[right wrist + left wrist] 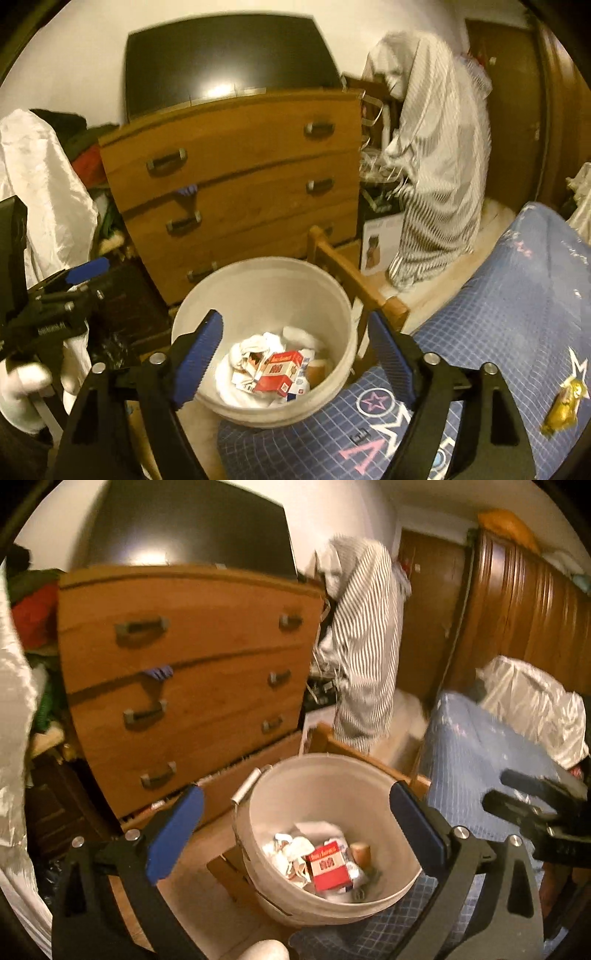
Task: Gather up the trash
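Hovering over the white bucket (325,834), the left gripper (295,830) is held with its blue pads spread wide and nothing between them; the right gripper (295,354) is likewise wide open and empty above the same bucket. No earlier motion is described. The bucket is seen standing on the floor, just beside the edge of the blue grid-patterned bedcover (517,295) and in front of the wooden dresser (184,664), with a wooden frame piece (343,273) behind its rim

Progress is judged as partly complete. Inside the bucket, a red-and-white carton (327,866) is seen lying on crumpled white paper (291,849), alongside a small tan cylindrical item (360,853), so several pieces are taken as already collected. One item is judged outstanding: a crumpled gold wrapper (563,406) is seen lying on the bedcover, well apart from the bucket, to the right of the right gripper. It appears shiny, creased and light, and is expected to deform easily when pinched. Whether further trash remains elsewhere cannot be told from these views
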Demonstrator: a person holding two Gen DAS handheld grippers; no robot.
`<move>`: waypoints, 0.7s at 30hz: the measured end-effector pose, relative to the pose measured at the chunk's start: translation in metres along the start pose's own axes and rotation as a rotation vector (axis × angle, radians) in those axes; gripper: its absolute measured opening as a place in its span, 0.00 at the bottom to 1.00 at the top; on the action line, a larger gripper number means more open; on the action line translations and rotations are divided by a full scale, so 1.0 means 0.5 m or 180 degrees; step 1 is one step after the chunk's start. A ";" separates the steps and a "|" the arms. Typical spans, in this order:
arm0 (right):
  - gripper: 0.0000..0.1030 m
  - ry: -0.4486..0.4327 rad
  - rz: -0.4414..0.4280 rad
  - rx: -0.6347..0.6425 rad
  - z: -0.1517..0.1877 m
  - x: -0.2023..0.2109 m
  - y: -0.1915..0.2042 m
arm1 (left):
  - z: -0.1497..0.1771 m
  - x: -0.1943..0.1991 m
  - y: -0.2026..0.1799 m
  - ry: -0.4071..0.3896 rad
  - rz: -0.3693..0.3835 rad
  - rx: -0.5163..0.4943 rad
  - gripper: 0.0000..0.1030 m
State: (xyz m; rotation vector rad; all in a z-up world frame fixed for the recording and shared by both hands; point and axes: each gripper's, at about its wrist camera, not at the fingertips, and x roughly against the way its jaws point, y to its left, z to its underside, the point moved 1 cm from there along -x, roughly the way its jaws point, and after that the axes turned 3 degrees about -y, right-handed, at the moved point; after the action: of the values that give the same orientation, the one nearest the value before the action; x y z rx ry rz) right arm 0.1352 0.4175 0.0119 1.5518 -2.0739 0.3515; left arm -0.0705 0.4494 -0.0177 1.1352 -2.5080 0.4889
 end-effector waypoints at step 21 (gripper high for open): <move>0.90 -0.0451 0.0068 -0.0096 0.124 0.273 -0.001 | 0.088 0.207 -0.101 -0.0328 0.0209 -0.0351 0.95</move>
State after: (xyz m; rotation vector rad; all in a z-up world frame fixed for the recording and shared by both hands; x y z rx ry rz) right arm 0.0919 0.2761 0.0353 1.5788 -2.1939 0.2226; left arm -0.1035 0.3314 -0.0022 1.0648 -2.6319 0.3116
